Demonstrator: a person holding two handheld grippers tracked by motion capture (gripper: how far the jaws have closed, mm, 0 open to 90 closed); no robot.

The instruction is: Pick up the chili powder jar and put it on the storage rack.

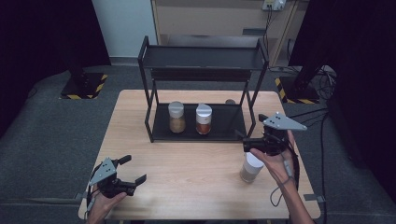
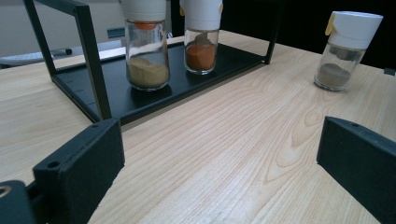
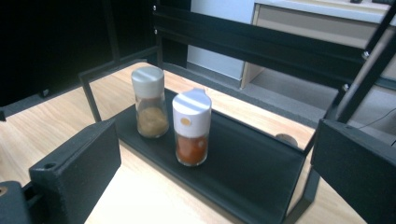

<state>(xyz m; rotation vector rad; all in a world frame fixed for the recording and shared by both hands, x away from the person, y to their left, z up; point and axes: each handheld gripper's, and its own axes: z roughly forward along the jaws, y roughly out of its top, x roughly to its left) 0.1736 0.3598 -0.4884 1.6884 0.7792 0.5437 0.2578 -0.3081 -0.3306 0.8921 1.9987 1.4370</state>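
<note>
On my desk (image 1: 154, 163), two spice jars (image 1: 177, 117) stand on the rack's lower shelf (image 1: 224, 122) at twelve o'clock, a third jar (image 1: 251, 168) waits at four o'clock, probably next, beneath my right gripper (image 1: 243, 138); both it and my left gripper (image 1: 133, 169) gape empty.

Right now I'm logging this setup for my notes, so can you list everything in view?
table: one, light wood, centre.
rack: one, black, two-tier, on the table's far half.
tan spice jar: one, glass, white cap, rack's lower shelf, left.
orange spice jar: one, glass, white cap, lower shelf, beside the tan one.
grey spice jar: one, white cap, on the table, near right.
left gripper: black, open, near-left corner.
right gripper: black, open, above the grey spice jar.
</note>
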